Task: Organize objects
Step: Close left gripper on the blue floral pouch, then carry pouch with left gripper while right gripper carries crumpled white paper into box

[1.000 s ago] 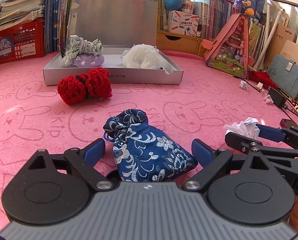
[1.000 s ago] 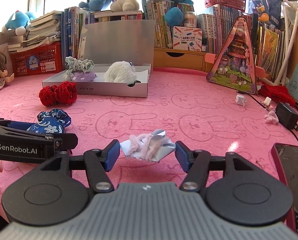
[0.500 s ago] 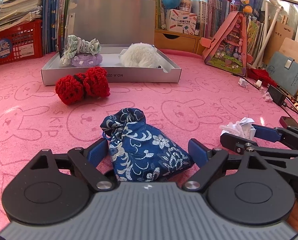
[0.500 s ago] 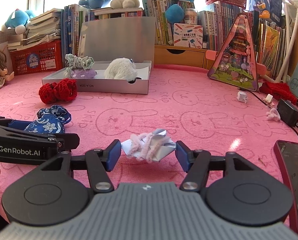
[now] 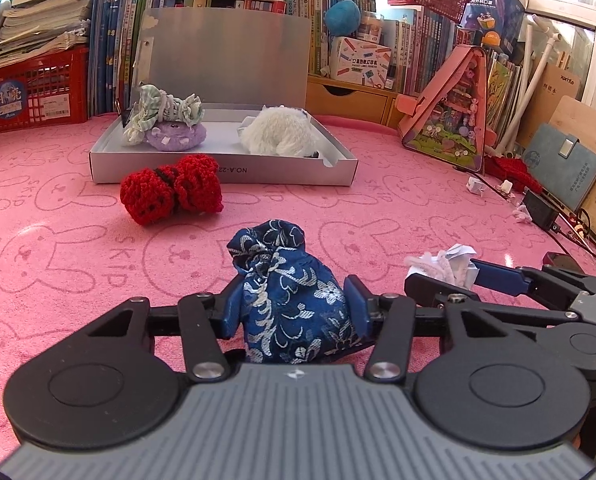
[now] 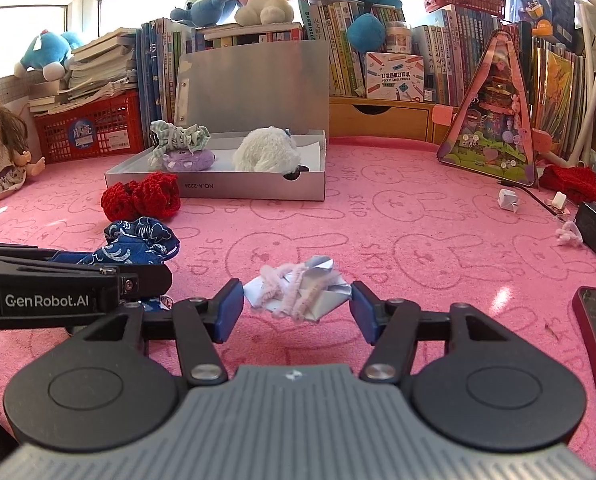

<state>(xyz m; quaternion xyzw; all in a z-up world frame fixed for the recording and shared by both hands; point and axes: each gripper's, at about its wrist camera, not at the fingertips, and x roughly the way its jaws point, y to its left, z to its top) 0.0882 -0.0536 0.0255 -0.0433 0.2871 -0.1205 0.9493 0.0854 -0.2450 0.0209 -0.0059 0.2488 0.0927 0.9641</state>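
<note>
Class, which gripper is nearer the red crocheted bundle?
Left. The left gripper, closing on the blue pouch, sits just behind the red crocheted bundle; the right gripper is farther right.

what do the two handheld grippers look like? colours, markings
Both match: ribbed grey body, two round black discs, black linkage arms with silver pivot screws, blue pads. Left gripper, seen side-on from the right wrist camera, bears white "GenRobot.AI" lettering. Right gripper looks the same. No cables or sleeves visible.

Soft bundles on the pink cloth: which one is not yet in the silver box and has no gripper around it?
The red crocheted bundle, lying just before the silver box; the blue brocade pouch sits between the left gripper's pads.
</note>
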